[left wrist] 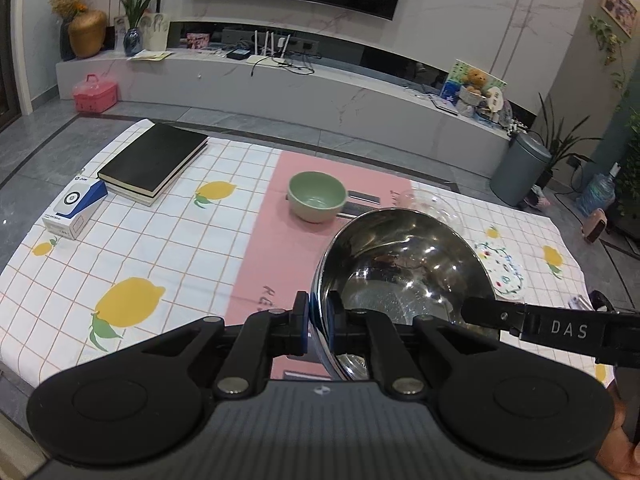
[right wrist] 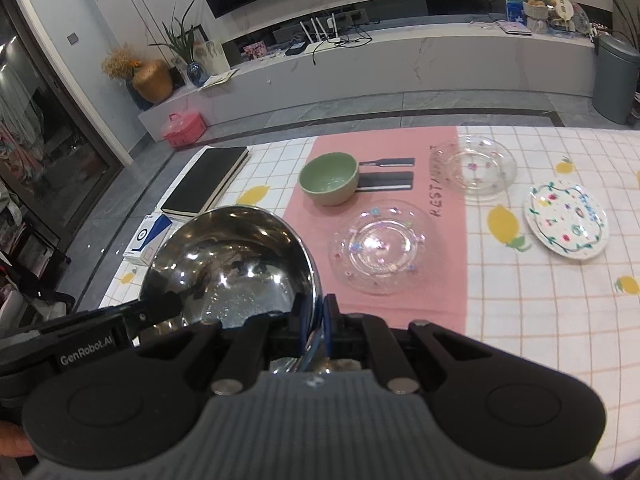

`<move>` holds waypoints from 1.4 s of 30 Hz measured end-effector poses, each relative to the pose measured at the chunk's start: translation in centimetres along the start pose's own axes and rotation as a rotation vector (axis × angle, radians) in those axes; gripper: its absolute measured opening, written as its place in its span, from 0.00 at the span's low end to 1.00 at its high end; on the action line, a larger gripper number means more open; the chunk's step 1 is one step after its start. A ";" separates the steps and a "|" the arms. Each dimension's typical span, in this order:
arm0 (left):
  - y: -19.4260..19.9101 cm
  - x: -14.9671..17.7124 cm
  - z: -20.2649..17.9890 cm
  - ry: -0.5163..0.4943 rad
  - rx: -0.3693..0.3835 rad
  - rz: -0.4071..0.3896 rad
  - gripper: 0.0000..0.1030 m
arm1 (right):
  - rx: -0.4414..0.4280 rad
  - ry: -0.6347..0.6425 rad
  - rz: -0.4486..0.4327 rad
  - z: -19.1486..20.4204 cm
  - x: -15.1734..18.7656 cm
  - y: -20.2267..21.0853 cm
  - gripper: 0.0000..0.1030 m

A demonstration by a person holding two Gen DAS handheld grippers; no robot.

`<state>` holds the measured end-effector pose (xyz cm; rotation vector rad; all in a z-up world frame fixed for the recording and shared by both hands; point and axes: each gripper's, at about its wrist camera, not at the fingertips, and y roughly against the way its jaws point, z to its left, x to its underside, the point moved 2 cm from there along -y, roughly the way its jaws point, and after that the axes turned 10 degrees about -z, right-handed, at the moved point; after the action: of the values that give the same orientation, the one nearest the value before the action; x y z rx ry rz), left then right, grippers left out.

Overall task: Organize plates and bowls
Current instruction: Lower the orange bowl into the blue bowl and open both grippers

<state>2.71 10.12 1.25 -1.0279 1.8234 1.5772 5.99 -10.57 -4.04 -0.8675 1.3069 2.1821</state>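
Note:
A shiny steel bowl [left wrist: 404, 272] [right wrist: 232, 256] hangs above the tablecloth, held by both grippers at opposite rims. My left gripper [left wrist: 318, 312] is shut on its left rim, and my right gripper [right wrist: 318, 320] is shut on its right rim. Each gripper's black finger shows at the far rim in the other's view. A green bowl [left wrist: 317, 196] [right wrist: 329, 178] stands on the pink strip beyond. Two clear glass plates [right wrist: 382, 248] [right wrist: 478, 168] and a white floral plate [right wrist: 568, 220] [left wrist: 502, 268] lie to the right.
A black book [left wrist: 154, 160] and a white-and-blue box [left wrist: 76, 204] lie at the table's far left. Two black strips [right wrist: 386, 180] lie beside the green bowl. A grey bin [left wrist: 520, 168] stands on the floor past the table's right corner.

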 end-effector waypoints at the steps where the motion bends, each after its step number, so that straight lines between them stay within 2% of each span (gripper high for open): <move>1: 0.3 0.2 -0.3 -0.004 0.004 -0.001 0.09 | 0.000 -0.004 -0.001 -0.3 0.3 0.5 0.05; 7: 1.1 1.6 -2.1 -0.026 0.033 0.017 0.10 | 0.006 -0.025 -0.019 -1.7 1.4 2.8 0.05; 14: -0.4 4.0 -2.7 0.005 0.076 0.101 0.10 | 0.034 -0.069 0.007 -4.0 2.9 3.4 0.05; 21: -2.2 6.3 -2.6 0.030 0.074 0.175 0.10 | 0.061 -0.098 0.059 -5.7 4.5 1.7 0.06; 28: -4.0 7.1 -1.8 0.057 0.055 0.219 0.10 | 0.068 -0.106 0.107 -6.1 5.3 -0.8 0.06; 42: -6.6 7.6 -1.8 0.024 0.033 0.248 0.10 | 0.088 -0.109 0.160 -6.9 5.9 -4.0 0.06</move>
<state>3.81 6.56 -8.30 -0.8350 2.0512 1.6739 6.41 -14.63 -13.12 -0.6208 1.4491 2.2388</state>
